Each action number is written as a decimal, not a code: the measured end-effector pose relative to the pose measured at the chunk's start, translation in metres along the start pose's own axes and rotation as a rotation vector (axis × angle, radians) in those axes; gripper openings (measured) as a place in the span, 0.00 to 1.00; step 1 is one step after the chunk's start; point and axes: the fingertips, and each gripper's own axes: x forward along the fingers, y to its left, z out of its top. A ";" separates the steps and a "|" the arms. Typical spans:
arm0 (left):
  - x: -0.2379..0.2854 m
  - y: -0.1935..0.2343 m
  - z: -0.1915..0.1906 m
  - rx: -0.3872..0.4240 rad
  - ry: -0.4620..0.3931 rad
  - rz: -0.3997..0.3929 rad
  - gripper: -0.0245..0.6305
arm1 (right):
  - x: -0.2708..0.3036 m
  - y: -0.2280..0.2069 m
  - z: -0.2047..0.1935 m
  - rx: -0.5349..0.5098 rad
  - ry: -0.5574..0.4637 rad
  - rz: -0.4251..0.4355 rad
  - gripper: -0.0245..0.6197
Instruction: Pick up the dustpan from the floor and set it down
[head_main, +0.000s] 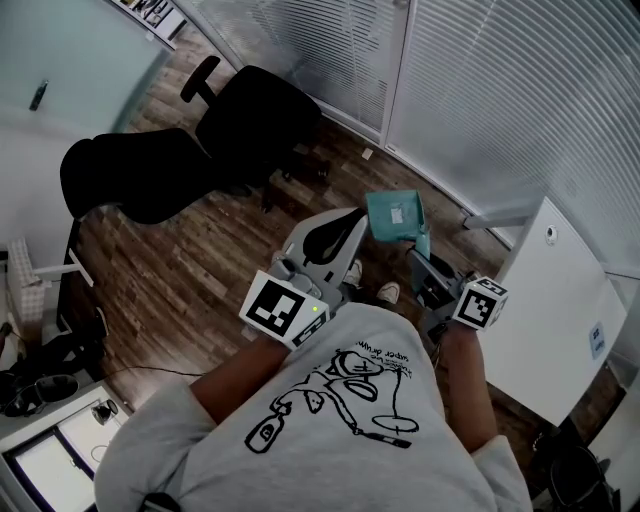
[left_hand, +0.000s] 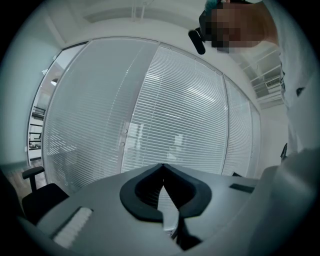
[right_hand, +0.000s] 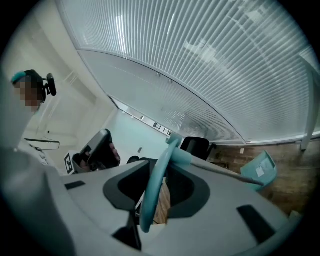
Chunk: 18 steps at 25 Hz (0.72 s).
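The right gripper (right_hand: 159, 172) has its fingers (right_hand: 125, 189) clamped on the looped teal handle (right_hand: 152, 195) of the dustpan (head_main: 393, 215). The thin rod runs out ahead to the teal pan, which hangs over the wood floor (head_main: 200, 270) just beyond the person's shoes (head_main: 388, 292). Whether the pan's edge already touches the boards cannot be told. The step in hand looks to be the set-down. To do it well, keep the grip firm on the loop so the long rod does not swing. Bring the pan down level until its base rests flat, and only then let the fingers part, since a top-heavy handle may tip over if freed too soon. A bare patch of floor in front of the feet seems the safest spot. The left gripper (head_main: 350, 222) is held beside the right one with its fingers (left_hand: 137, 197) closed tip to tip on nothing, so it plays no part in the step. It sits near the pan and should keep aside. Two black office chairs (head_main: 250, 120) stand further out on the floor, and a white cabinet (head_main: 560, 310) stands close on the right by the slatted blinds (head_main: 480, 90). The cabinet's corner and the shoes are the likeliest things for the pan to knock
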 end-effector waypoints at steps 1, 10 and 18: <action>0.000 0.000 -0.001 -0.001 0.000 0.000 0.04 | 0.001 -0.005 -0.002 0.006 -0.003 -0.001 0.18; -0.001 -0.001 0.000 -0.003 0.002 0.002 0.04 | 0.009 -0.040 -0.016 0.036 -0.008 0.003 0.18; -0.001 0.001 -0.001 -0.011 0.007 0.004 0.04 | 0.016 -0.072 -0.027 0.073 -0.019 -0.011 0.18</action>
